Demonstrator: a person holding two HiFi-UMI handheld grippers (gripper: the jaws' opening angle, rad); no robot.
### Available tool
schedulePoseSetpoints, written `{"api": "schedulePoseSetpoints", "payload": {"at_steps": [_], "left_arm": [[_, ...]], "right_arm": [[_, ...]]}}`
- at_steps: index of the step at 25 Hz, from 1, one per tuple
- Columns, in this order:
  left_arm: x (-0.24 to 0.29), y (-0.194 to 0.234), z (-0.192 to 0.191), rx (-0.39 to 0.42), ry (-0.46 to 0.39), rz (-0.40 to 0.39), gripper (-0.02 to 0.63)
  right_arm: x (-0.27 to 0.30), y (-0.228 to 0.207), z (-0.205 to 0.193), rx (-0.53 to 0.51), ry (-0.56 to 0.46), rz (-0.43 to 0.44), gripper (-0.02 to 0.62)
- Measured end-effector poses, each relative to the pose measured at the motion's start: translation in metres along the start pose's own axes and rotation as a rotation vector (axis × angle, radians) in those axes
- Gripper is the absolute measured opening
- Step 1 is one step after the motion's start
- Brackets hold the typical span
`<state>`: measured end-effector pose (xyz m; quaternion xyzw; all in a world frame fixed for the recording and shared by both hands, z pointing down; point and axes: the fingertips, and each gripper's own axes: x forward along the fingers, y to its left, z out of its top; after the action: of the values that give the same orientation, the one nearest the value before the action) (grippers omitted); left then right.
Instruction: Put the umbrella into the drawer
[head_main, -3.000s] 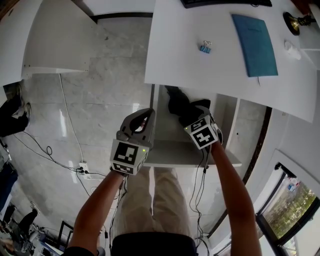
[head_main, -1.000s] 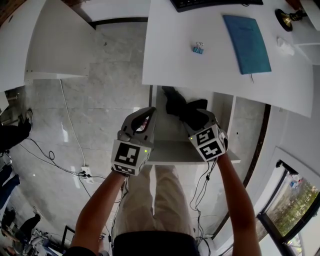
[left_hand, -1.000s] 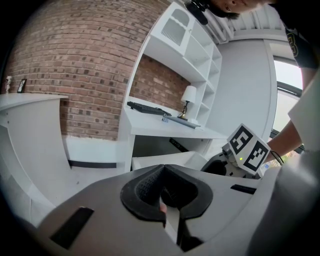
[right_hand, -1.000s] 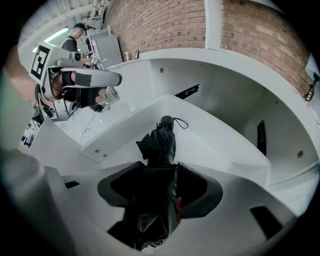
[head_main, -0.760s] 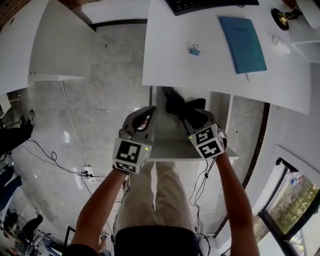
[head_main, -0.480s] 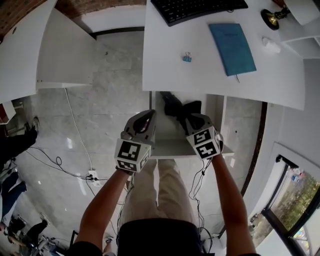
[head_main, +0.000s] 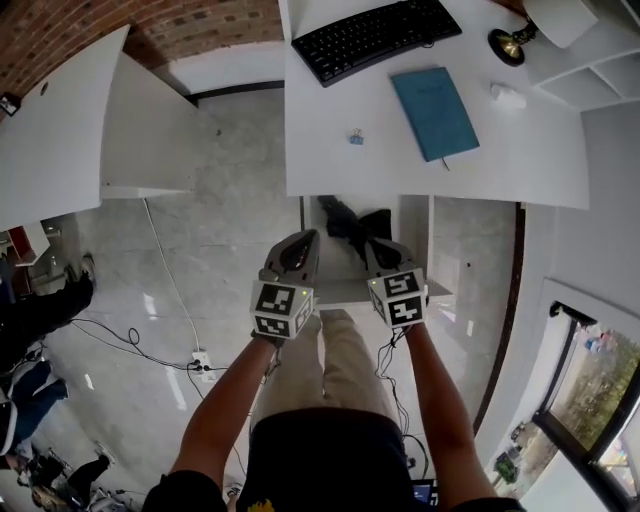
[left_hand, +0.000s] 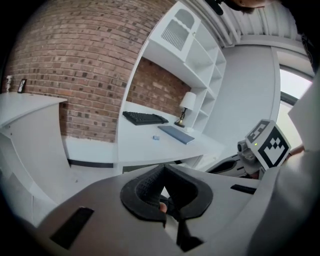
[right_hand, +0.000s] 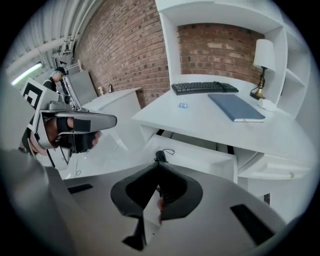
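Observation:
The black folded umbrella lies in the open white drawer under the desk, and its handle end with a loop shows in the right gripper view. My left gripper hangs above the drawer's left side, its jaws shut with nothing between them. My right gripper is over the drawer's right side, above the umbrella and apart from it. Its jaws have just been closing and now stand shut on nothing.
On the white desk lie a black keyboard, a blue notebook and a small binder clip, with a lamp at the back. A second white desk stands left. Cables and a power strip lie on the floor.
Both grippers have lifted up and away from the drawer. The right gripper's tips no longer sit at the umbrella, which stays in the drawer. More of the desk shows now.

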<state>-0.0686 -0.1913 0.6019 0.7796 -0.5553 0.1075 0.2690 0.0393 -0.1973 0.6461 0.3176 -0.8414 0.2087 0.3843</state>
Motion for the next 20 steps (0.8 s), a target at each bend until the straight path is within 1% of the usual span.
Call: {"api": "schedulePoseSetpoints", "payload": {"at_steps": [7,13,20], "left_arm": [[-0.025,-0.03,0.041,0.045,-0.022,-0.023,0.018],[-0.045,-0.046,0.065,0.06,-0.036,-0.031,0.018],[-0.071,-0.07,0.096,0.092,-0.062,-0.053,0.018]], "right_arm": [[-0.053,0.016,0.038,0.015,-0.104,-0.067,0.0],[-0.089,0.005,0.063,0.06,-0.163,-0.102,0.0],[-0.135,-0.003,0.09,0.072,-0.228,-0.143,0.0]]}}
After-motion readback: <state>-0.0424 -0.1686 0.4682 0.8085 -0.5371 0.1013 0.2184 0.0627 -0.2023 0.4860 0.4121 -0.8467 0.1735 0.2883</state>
